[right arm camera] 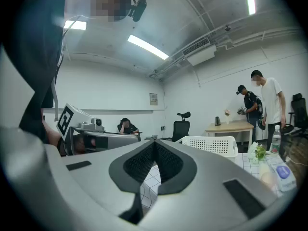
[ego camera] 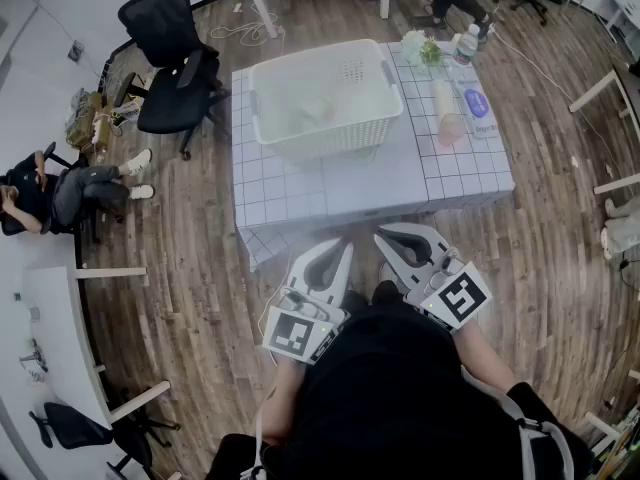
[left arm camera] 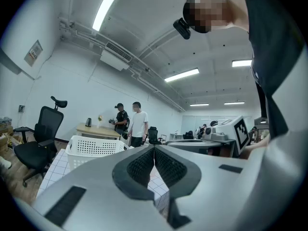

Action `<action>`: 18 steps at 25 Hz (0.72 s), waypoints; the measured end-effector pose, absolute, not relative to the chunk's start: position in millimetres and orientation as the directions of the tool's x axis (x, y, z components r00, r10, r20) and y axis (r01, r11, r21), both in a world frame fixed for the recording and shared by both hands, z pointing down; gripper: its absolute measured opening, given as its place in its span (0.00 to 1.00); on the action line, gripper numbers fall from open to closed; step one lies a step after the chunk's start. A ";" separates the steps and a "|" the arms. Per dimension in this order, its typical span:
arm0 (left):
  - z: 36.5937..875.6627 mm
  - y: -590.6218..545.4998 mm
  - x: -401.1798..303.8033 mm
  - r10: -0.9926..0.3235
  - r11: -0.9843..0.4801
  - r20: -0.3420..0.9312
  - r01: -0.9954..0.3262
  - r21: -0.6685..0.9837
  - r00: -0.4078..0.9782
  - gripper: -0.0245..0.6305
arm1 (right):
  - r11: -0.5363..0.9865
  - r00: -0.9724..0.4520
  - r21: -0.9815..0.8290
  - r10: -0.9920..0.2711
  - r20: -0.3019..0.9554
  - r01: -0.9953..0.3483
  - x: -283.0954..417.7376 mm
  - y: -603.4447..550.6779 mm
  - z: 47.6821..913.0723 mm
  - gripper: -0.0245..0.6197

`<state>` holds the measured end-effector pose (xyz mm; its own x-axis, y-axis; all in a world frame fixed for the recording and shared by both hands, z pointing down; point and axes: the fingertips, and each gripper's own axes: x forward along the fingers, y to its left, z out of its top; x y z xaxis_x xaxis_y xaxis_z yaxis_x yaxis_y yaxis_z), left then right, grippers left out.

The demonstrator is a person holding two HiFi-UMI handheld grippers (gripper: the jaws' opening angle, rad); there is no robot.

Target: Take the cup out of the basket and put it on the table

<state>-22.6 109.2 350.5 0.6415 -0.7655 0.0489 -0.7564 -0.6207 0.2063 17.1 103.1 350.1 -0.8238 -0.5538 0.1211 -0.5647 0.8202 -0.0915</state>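
Checked table (ego camera: 330,193), basket (ego camera: 325,140), pale item (ego camera: 315,109) inside

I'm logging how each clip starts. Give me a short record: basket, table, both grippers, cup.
basket: white, perforated, standing on the table
table: grid-patterned cloth; bottle and flowers at right
left gripper: shut, empty, held short of the table
right gripper: shut, empty, held short of the table
cup: cannot be made out in the basket
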 end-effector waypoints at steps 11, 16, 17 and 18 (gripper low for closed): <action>351.3 105.1 -13.7 -0.762 -0.624 0.052 -0.754 0.206 0.646 0.05 | 0.811 -0.816 -0.099 -0.564 0.126 -0.577 27.7 99.8 352.3 0.06; 352.0 103.0 -8.0 -0.762 -0.623 0.060 -0.755 0.206 0.645 0.05 | 0.806 -0.819 -0.144 -0.565 0.099 -0.573 34.4 95.3 350.6 0.06; 352.2 102.4 -7.1 -0.763 -0.621 0.062 -0.756 0.205 0.643 0.05 | 0.806 -0.820 -0.147 -0.564 0.101 -0.573 35.3 94.2 351.5 0.06; 352.3 101.3 -6.1 -0.765 -0.619 0.064 -0.758 0.204 0.641 0.05 | 0.807 -0.820 -0.149 -0.562 0.104 -0.572 36.3 92.7 352.4 0.06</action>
<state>-6.1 101.3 352.3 0.6413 -0.7646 0.0636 -0.7584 -0.6191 0.2039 36.3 92.7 352.4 -0.8202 -0.5625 0.1041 -0.5720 0.8067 -0.1487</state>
